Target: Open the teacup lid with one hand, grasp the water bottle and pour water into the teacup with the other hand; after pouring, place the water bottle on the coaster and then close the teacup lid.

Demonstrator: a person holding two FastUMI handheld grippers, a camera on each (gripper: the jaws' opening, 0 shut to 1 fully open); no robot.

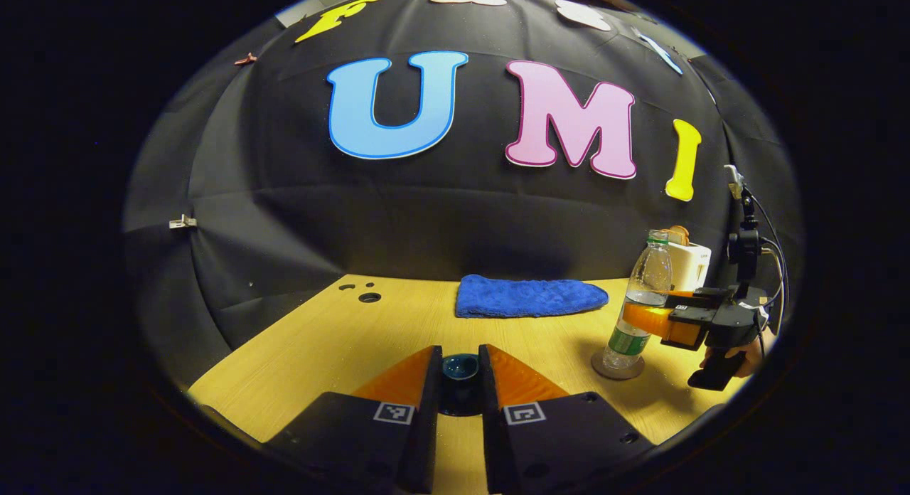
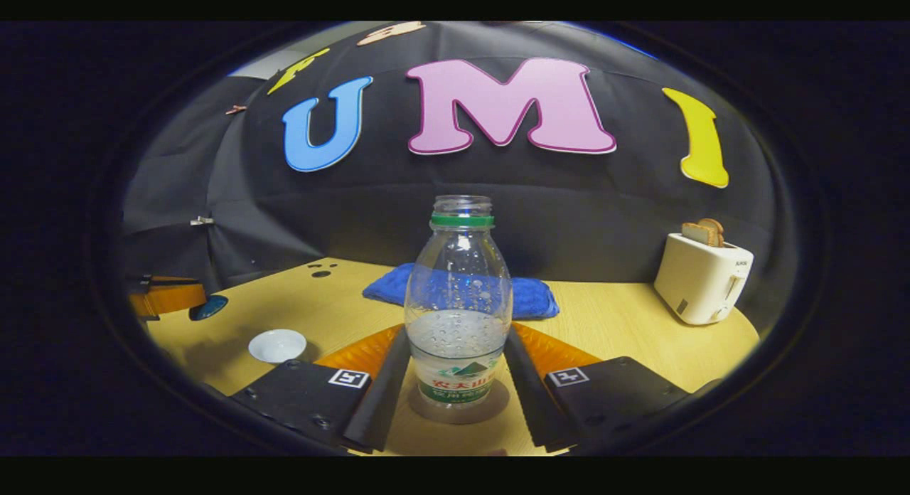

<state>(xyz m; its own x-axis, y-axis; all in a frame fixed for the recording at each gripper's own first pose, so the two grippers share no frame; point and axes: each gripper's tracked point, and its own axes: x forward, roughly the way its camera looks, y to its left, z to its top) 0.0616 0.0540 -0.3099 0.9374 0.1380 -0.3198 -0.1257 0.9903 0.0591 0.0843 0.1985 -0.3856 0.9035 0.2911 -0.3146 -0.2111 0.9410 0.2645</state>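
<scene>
In the left gripper view, the left gripper [image 1: 461, 381] sits at six o'clock with its two fingers pinching a small dark teal teacup lid [image 1: 460, 370] between them, both fingers touching its sides. The lid hangs over the light wooden table [image 1: 341, 338]. A folded blue terry towel [image 1: 526, 296] lies at twelve o'clock from the lid, near the black cloth wall [image 1: 426, 217].

At three o'clock in that view, the clear plastic water bottle [image 1: 638, 303] with a green neck ring and green label stands upright on a round grey-brown coaster [image 1: 617, 367]. The right gripper [image 1: 650, 317] reaches in from the right, held by a hand [image 1: 746, 356], its fingers on either side of the bottle's middle. A cream-white toaster [image 1: 691, 264] with slices of toast stands just behind the bottle.

In the right gripper view, the water bottle [image 2: 460, 303] stands uncapped at the centre, partly filled, its base on the coaster [image 2: 458, 410]. The right gripper [image 2: 458, 381] flanks it at six o'clock; the fingers lie close along the lower sides of the bottle, but whether both press on it cannot be told. The blue towel [image 2: 533, 296] lies behind the bottle at twelve o'clock. The toaster [image 2: 700, 278] stands at three o'clock. A small white open teacup [image 2: 277, 346] rests on the table [image 2: 625, 324] at eight o'clock, well apart from the bottle. At nine o'clock the left gripper [image 2: 192, 303] shows at the edge, with the teal lid [image 2: 207, 308] at its tip, above and to the left of the teacup.
</scene>
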